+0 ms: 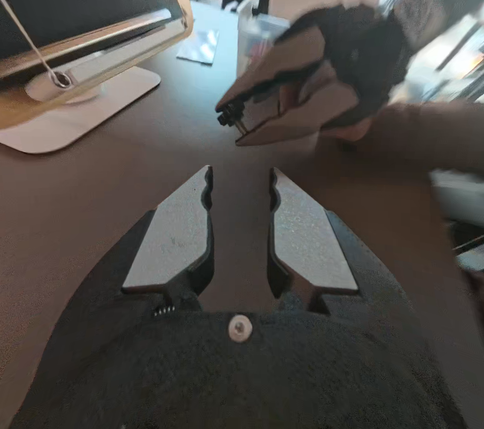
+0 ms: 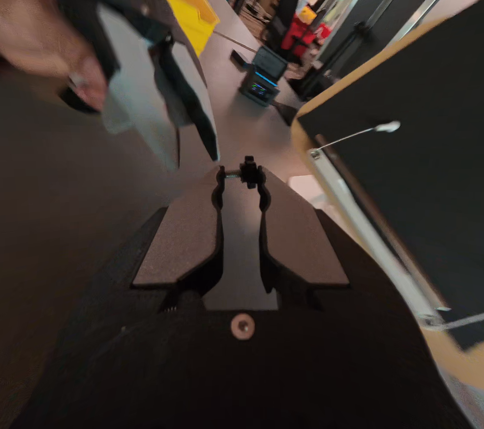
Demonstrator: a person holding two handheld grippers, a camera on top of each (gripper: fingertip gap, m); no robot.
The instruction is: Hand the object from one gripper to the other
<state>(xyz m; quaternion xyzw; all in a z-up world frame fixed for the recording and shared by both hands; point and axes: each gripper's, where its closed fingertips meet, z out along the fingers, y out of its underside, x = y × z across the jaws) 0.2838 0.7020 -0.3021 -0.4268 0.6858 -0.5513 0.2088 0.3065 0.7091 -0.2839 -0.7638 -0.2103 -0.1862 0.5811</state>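
Observation:
The object is a small black knob with a metal threaded screw (image 2: 250, 173). My right gripper (image 2: 241, 172) is shut on it at the fingertips, screw end against the left finger and knob against the right. In the left wrist view the right gripper (image 1: 227, 125) comes in from the upper right, above the dark table, with the knob screw (image 1: 229, 114) between its tips. My left gripper (image 1: 241, 172) is open and empty, its tips a short way below and in front of the knob. In the right wrist view the left gripper (image 2: 195, 162) shows at the upper left, blurred, close beside the knob.
A monitor on a white stand (image 1: 78, 112) stands at the left of the dark table (image 1: 78, 207); its black panel (image 2: 392, 102) is close on the right. A clear container (image 1: 256, 31), yellow bins (image 2: 188, 5) and a small device with a screen (image 2: 262, 76) stand farther back.

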